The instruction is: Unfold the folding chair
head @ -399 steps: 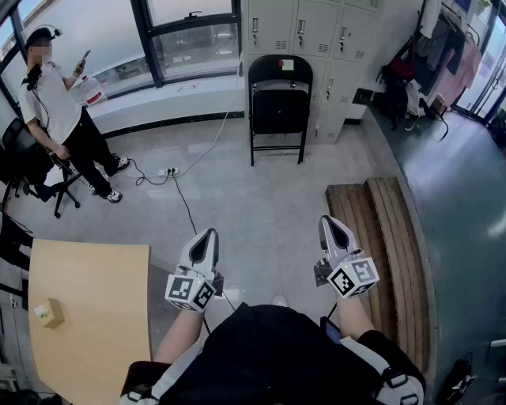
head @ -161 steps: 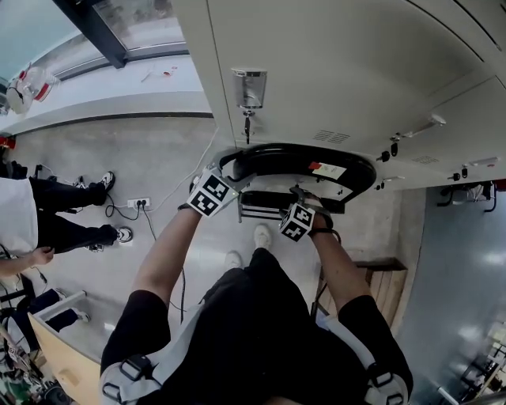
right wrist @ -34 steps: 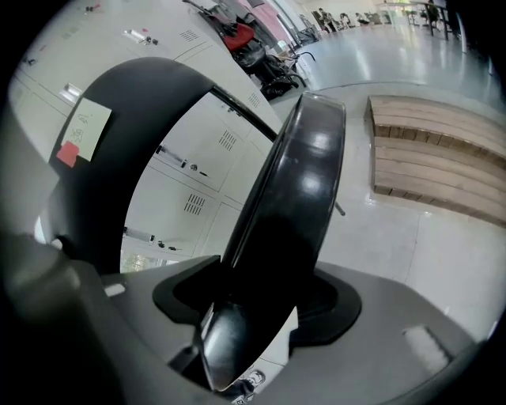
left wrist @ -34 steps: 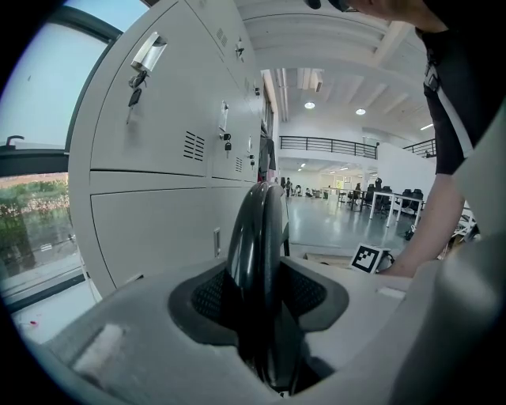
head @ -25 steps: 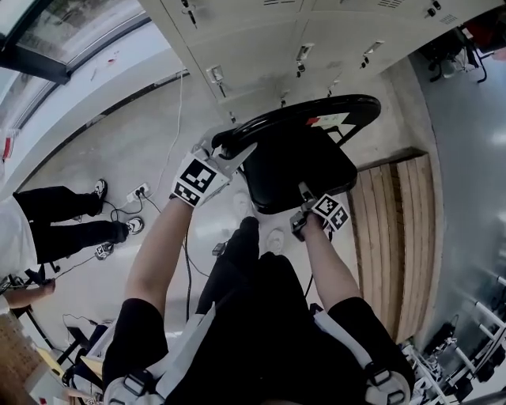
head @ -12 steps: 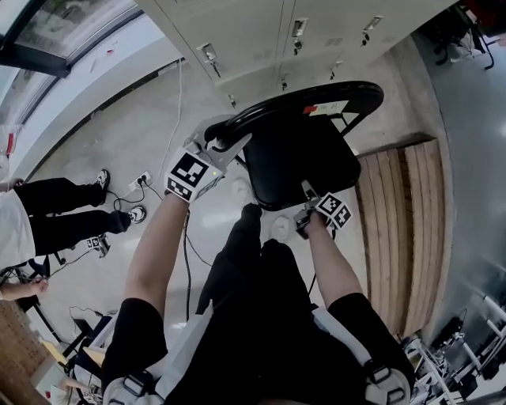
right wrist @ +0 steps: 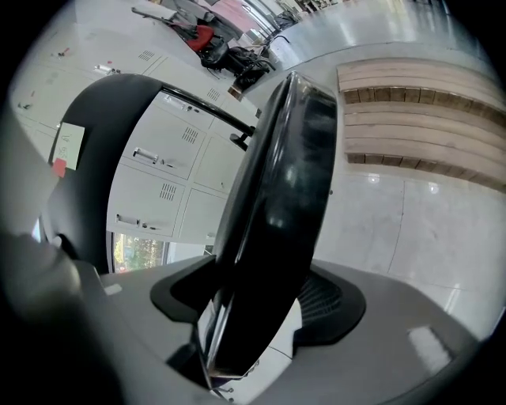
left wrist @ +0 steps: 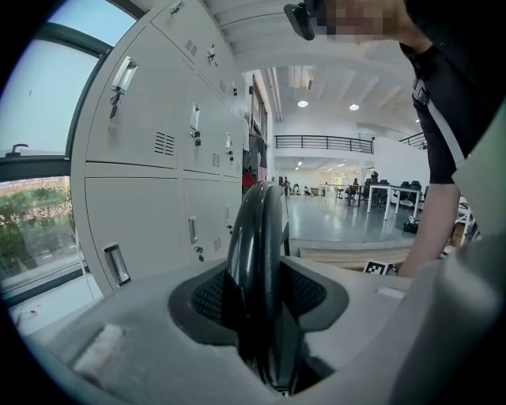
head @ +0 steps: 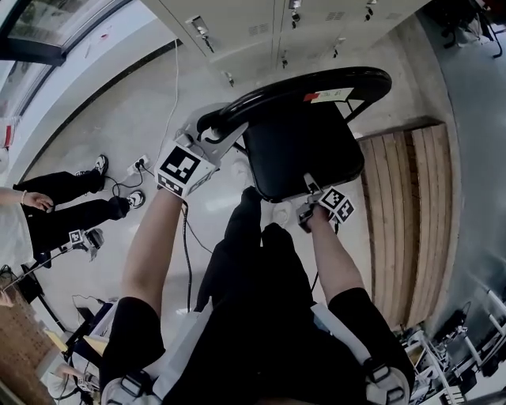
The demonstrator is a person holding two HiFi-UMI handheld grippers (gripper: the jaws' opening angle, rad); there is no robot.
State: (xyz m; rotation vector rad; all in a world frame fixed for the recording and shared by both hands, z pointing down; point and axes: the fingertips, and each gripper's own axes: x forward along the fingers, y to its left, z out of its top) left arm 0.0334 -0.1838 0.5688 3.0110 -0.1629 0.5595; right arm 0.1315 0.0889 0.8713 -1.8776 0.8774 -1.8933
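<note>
left tool (head: 209,133) clamps the chair (head: 320,130) back rail (head: 277,96) at 9 o'clock to steady it; right tool (head: 307,185) has its jaws opening around the seat (head: 285,168) edge at 6 o'clock.

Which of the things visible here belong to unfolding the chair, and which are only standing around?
Part of the job:
- folding chair
- left gripper, clamped on the back frame
- right gripper, jaws opening, with the seat edge between them

Just standing around:
- lockers
- wooden bench
- power strip and cable on the floor
- bystander's legs
</note>
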